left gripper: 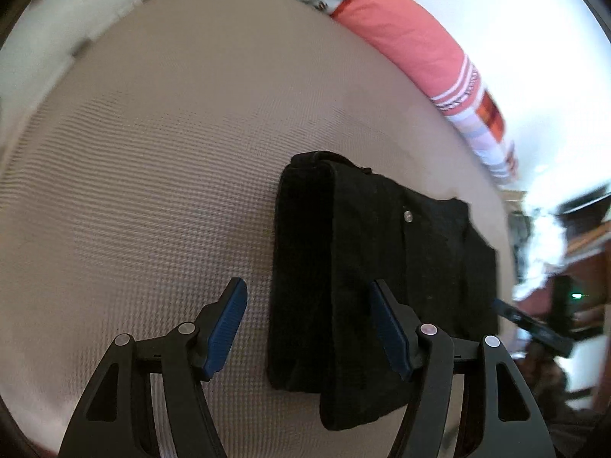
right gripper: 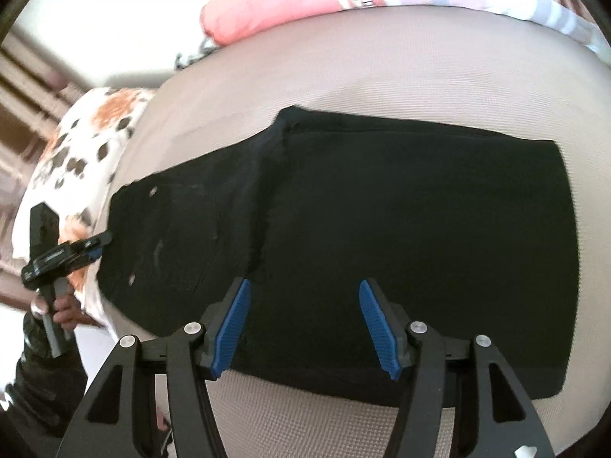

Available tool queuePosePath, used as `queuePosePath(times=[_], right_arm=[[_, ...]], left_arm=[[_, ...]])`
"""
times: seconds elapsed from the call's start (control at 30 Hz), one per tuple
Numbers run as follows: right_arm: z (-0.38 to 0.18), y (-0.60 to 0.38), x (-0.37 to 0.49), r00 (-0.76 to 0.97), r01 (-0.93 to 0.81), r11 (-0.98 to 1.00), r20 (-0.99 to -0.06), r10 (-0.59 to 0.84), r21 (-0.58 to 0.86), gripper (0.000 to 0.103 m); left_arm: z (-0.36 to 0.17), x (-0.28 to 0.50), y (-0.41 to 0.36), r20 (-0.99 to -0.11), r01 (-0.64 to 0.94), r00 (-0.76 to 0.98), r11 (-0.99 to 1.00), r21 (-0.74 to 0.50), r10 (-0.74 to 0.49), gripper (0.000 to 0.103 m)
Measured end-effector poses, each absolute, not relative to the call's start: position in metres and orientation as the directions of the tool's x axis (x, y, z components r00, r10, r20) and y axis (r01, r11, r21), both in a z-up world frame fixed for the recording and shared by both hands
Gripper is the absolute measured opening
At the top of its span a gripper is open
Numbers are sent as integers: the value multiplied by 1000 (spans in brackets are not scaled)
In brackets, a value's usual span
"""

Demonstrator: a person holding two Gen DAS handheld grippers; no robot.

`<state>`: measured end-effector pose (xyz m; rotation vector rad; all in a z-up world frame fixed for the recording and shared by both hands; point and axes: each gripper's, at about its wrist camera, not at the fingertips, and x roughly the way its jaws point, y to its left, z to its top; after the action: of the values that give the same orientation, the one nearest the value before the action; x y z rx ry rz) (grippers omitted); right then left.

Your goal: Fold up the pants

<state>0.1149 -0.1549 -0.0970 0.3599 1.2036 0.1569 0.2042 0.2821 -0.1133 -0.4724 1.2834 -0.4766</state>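
**Pants folded into a block on the bed, both grippers free**

The black pants point(right gripper: 401, 229) lie on the beige waffle-weave bed point(left gripper: 152, 171), doubled into a compact, roughly rectangular block. In the right wrist view a seam runs across them and the rivets of a pocket show on the part nearest the spotted pillow point(right gripper: 76, 152). They look most of the way folded; a last fold or some smoothing of the uneven layered edge may be all that is left.

The left gripper point(left gripper: 309, 324) hangs just above the end of the pants, jaws apart, one finger over the cloth and one over bare bed, nothing pinched. The right gripper point(right gripper: 305, 320) hovers over the near long edge of the pants, jaws apart and opening, cloth below them but not pressed.

A pink striped pillow point(left gripper: 412, 42) lies beyond the pants. No containers are in view.
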Motion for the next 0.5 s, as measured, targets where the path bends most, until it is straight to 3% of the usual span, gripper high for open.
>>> queuePosePath(times=[0.2,0.5], right_arm=[[-94,-154,129,373,124,937,-890,263,328,57],[-96,-129,143,357,105,947,-901,248,303,57]], left_arm=[[-132,224,294,-684,43,116,691,-721,-721,66],[-147,251,290,-541,69,-37,538,-840,-840,65]])
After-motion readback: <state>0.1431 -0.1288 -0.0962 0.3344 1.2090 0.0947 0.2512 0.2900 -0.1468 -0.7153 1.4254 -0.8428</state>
